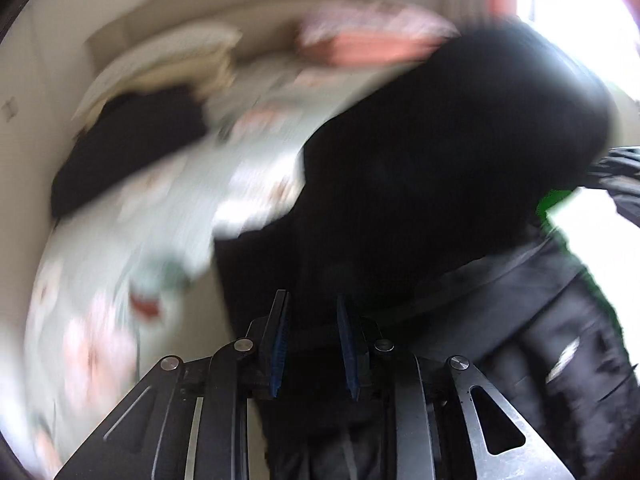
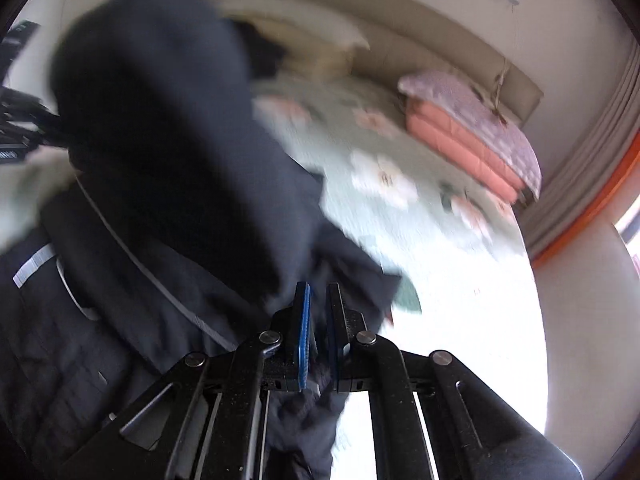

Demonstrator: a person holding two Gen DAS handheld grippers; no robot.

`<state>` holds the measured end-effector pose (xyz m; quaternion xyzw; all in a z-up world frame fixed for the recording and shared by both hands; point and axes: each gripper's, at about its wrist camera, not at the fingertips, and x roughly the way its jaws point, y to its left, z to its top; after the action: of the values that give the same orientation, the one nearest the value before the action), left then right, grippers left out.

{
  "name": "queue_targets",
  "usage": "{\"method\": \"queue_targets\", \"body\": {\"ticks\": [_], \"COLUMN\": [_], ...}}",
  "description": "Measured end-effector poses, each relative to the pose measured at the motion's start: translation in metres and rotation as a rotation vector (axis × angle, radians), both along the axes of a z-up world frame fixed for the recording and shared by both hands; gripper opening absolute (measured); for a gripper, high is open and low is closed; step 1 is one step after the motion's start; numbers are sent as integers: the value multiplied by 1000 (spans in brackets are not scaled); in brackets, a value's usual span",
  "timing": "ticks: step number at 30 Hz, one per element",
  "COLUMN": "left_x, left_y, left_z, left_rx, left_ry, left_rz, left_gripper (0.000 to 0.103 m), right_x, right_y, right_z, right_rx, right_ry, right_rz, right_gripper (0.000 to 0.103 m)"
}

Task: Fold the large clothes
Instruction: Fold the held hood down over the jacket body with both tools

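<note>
A large dark padded jacket (image 1: 440, 168) with grey piping is lifted above a bed, its upper part blurred and bulging toward the camera. In the left wrist view my left gripper (image 1: 312, 316) has black cloth filling the narrow gap between its blue pads, and more cloth hangs below. In the right wrist view the same jacket (image 2: 160, 140) fills the left half. My right gripper (image 2: 318, 312) has its pads almost together, pinching a dark fold that hangs down under them. The quilted body of the jacket lies lower left.
The bed's pale green floral sheet (image 2: 400, 184) spreads under the jacket. A folded pink quilt with a patterned pillow (image 2: 472, 136) sits at the far right. A dark folded pile (image 1: 132, 144) and light pillows lie by the beige headboard (image 2: 420, 40). Curtains (image 2: 592, 152) hang at right.
</note>
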<state>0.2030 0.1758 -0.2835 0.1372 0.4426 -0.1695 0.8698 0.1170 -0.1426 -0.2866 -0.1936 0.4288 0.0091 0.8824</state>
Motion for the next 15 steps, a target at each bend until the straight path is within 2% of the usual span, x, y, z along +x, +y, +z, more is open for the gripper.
{"method": "queue_targets", "body": {"ticks": [2, 3, 6, 8, 9, 10, 11, 13, 15], "left_x": [0, 0, -3, -2, 0, 5, 9, 18, 35], "left_y": [17, 30, 51, 53, 52, 46, 41, 27, 5], "left_z": [-27, -35, -19, 9, 21, 40, 51, 75, 98], "left_rx": [10, -12, -74, -91, -107, -140, -166, -221, -261], "left_ry": [73, 116, 108, 65, 54, 45, 40, 18, -15], "left_rz": [65, 103, 148, 136, 124, 97, 75, 21, -34], "left_gripper": [25, 23, 23, 23, 23, 25, 28, 42, 46], "right_x": [0, -1, -3, 3, 6, 11, 14, 22, 35], "right_y": [-16, -23, -34, -36, -35, -31, -23, -7, 16], "right_z": [-20, -22, -4, 20, 33, 46, 59, 81, 94], "right_rx": [46, 80, 171, 248, 287, 316, 342, 385, 420], "right_ry": [84, 107, 101, 92, 79, 65, 50, 5, -20], "right_rz": [-63, -93, -125, -118, -103, -87, -65, -23, 20], "right_gripper": [8, 8, 10, 21, 24, 31, 46, 63, 67]}}
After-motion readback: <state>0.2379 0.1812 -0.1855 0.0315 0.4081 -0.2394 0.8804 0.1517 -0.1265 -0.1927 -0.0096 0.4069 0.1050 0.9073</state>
